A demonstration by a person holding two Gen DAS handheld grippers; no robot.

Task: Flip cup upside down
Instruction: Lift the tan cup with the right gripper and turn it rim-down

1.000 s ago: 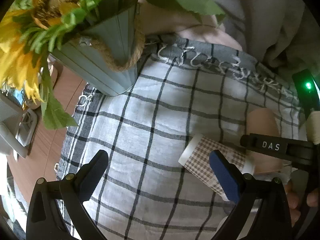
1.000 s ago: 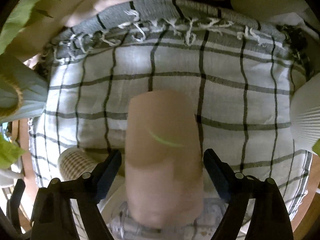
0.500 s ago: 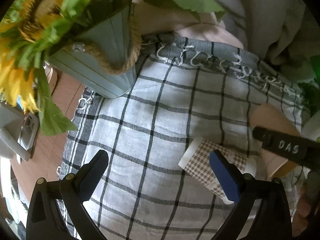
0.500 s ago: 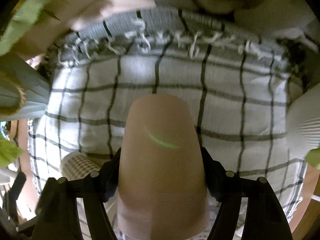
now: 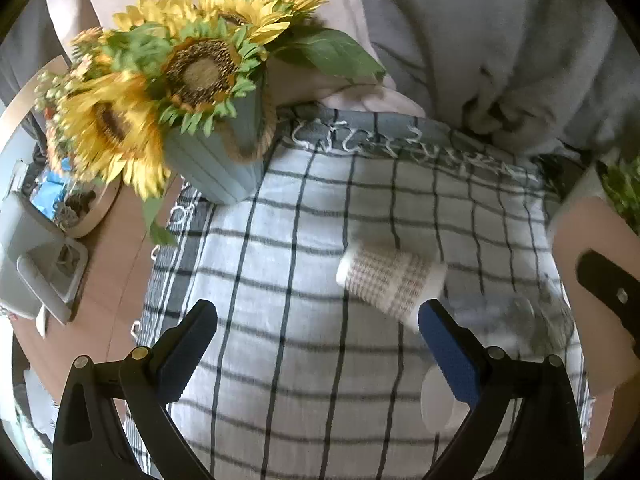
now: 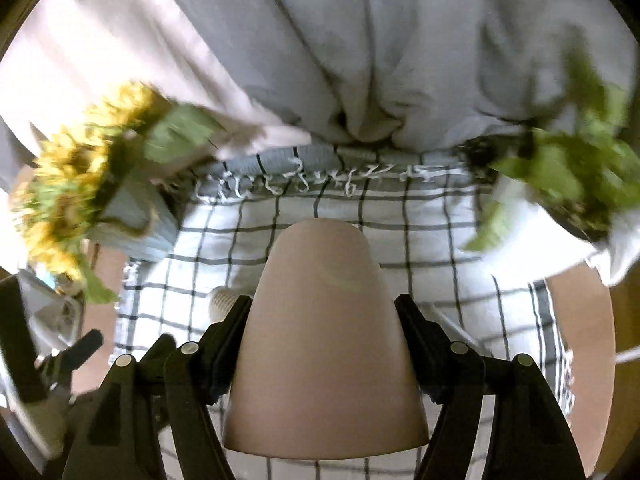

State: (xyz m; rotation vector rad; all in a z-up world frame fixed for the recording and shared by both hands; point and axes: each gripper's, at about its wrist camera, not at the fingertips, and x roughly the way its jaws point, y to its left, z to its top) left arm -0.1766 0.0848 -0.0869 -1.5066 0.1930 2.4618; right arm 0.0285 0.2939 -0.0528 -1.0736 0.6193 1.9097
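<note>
Right gripper (image 6: 324, 312) is clamped on the pink cup (image 6: 324, 344) — both fingers pressed flat against its sides, closed end pointing away from the camera, wide rim nearest the lens. The cup is held above the checked cloth (image 6: 432, 236), clear of it as far as I can tell.

Left gripper (image 5: 316, 344) is wide open, nothing between its fingers, hovering over the same checked cloth (image 5: 280, 280).

On the cloth, just ahead of the left gripper's right finger (image 5: 448, 344), a houndstooth paper cup (image 5: 390, 280) lies on its side. The pink cup (image 5: 588, 240) shows at the cloth's right edge in the left wrist view.

Sunflower pot (image 5: 216, 160) sits at the cloth's far-left corner; a green plant (image 6: 568, 168) at its far-right corner — blurred.
</note>
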